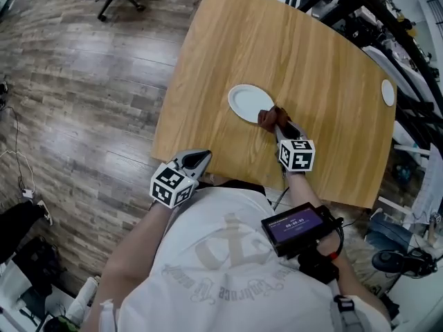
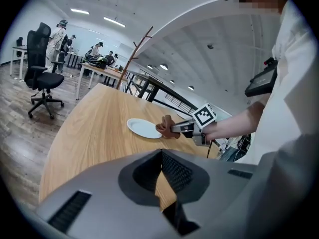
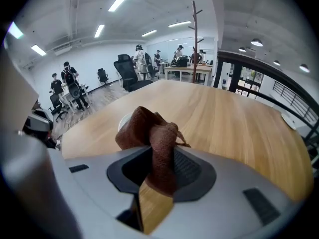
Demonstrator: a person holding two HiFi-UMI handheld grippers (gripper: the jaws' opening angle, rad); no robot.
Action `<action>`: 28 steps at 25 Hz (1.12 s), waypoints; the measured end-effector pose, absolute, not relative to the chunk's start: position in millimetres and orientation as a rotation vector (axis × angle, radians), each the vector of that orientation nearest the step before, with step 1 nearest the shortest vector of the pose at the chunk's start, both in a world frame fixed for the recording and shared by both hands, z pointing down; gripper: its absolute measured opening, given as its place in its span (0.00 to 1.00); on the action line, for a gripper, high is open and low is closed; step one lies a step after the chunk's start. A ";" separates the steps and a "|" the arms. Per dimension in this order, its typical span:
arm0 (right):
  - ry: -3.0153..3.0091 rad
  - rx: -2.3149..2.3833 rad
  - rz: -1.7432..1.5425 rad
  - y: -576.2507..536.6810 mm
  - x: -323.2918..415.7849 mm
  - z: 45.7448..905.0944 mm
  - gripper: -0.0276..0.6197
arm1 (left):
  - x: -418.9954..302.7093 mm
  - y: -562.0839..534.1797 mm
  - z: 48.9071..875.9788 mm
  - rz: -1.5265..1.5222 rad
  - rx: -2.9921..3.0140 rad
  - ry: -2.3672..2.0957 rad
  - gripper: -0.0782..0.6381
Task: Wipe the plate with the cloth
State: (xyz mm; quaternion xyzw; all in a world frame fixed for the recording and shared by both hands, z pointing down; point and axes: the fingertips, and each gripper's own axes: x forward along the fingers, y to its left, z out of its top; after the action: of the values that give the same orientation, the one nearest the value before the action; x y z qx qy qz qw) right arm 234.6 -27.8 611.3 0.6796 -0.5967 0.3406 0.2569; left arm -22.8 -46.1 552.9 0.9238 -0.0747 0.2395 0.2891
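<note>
A white plate lies on the round wooden table. At the plate's near right rim, my right gripper is shut on a bunched brown cloth that touches the rim. In the right gripper view the cloth is pinched between the jaws and hides most of the plate. My left gripper hovers at the table's near edge, shut and empty. The left gripper view shows the left gripper shut, with the plate, cloth and right gripper further off.
A second small white plate sits near the table's right edge. Black racks stand to the right of the table. An office chair stands on the wood floor. A dark device hangs on the person's chest.
</note>
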 end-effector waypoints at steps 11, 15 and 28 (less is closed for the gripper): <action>-1.625 1.737 0.811 -68.7 255.7 622.5 0.24 | -46.6 -55.9 552.3 0.630 2.429 -0.373 0.12; -1.622 1.716 0.786 -84.1 264.8 625.9 0.24 | -49.4 -51.0 555.7 0.631 2.415 -0.393 0.12; -1.781 1.488 0.591 -166.7 210.4 619.9 0.24 | -69.3 -62.2 558.7 0.628 2.372 -0.476 0.12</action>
State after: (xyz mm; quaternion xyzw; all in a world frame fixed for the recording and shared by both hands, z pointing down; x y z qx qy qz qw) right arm 210.4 -166.7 619.9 0.5787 -0.6923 0.2296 0.3649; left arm -69.3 -62.2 558.7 0.9004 -0.1808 0.2383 0.3158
